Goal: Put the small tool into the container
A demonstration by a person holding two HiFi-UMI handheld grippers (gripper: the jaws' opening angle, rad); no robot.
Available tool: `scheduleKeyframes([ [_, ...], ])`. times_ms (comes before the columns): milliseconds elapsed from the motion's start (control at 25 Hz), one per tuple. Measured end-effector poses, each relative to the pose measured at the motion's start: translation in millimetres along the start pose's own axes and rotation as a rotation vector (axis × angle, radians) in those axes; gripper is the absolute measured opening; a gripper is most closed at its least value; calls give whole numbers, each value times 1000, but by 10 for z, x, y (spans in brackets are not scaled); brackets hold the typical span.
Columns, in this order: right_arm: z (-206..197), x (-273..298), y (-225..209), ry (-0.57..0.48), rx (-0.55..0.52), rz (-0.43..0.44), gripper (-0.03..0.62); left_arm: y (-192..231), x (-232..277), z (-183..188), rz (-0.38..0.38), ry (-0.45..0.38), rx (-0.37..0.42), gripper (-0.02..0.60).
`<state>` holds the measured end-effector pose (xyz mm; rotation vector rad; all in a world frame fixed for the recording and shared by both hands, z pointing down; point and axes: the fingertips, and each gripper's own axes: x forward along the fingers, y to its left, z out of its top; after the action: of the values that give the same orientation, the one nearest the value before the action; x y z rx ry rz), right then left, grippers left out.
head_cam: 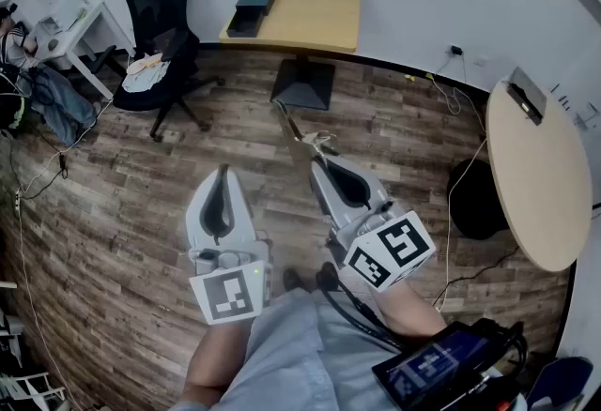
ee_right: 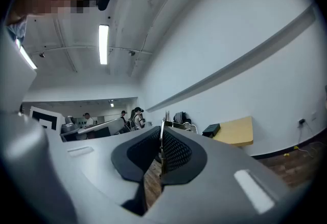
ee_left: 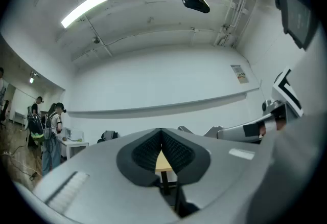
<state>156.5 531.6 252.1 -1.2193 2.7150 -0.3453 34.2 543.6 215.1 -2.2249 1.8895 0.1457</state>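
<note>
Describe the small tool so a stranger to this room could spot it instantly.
Above the wooden floor the person holds two grey grippers. The small tool is the thin metal piece sticking out of the shut right gripper; the left gripper holds nothing.

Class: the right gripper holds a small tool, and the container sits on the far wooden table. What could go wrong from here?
1. The right gripper pinches the thin small tool near one end, with much of it sticking out past the tips, so it might pivot or slip out onto the floor.
2. The container sits close to the edge of the wooden table, so a clumsy drop could miss it or nudge it off.
</note>
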Motion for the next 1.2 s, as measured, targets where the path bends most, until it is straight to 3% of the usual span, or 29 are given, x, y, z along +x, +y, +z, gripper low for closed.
scheduleKeyframes([
  [160, 8, 25, -36, -2, -2, 1, 15, -22, 30, -47, 9, 51, -24, 11],
  [520, 103, 17, -202, -20, -6, 3, 15, -142, 179, -9, 5, 33, 4, 11],
  [880, 242, -53, -522, -25, -8, 30, 15, -333, 310, 59, 57, 9, 12, 11],
  [1200, 54, 370, -769, 10, -8, 16, 15, -37, 656, -231, 86, 26, 16, 11],
])
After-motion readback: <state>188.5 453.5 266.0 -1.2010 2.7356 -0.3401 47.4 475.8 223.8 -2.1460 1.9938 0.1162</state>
